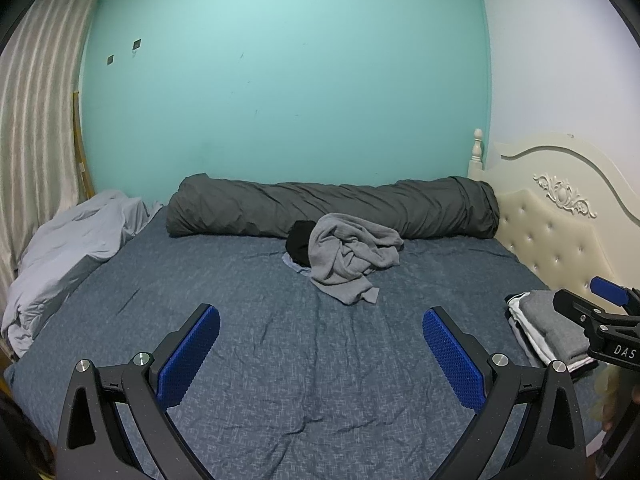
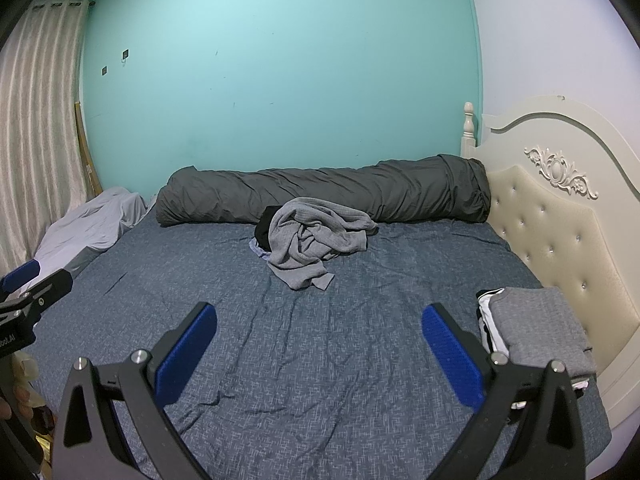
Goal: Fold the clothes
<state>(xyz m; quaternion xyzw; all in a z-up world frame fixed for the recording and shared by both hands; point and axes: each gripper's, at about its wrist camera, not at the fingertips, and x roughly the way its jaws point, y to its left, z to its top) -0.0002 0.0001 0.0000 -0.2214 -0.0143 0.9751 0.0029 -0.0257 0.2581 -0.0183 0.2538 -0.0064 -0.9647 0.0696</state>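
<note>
Both the left tongs point(image 1: 321, 322) and the right tongs point(image 2: 319, 318) gaped wide and empty above the bed point(image 1: 280, 360). Ahead, a crumpled grey garment point(image 1: 352, 258) half hid something black point(image 1: 301, 242); the folded stack point(image 2: 536, 328) lay partly cut off.

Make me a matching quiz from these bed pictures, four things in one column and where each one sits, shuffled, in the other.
Things:
1. crumpled grey garment
2. folded stack
3. dark grey rolled duvet
4. pale crumpled sheet

Places:
A. along the turquoise wall
B. beside the cream headboard
C. far left corner, by the curtain
D. middle of the bed, over a black item

Pairs: 1-D, 2-B, 3-A, 4-C
</note>
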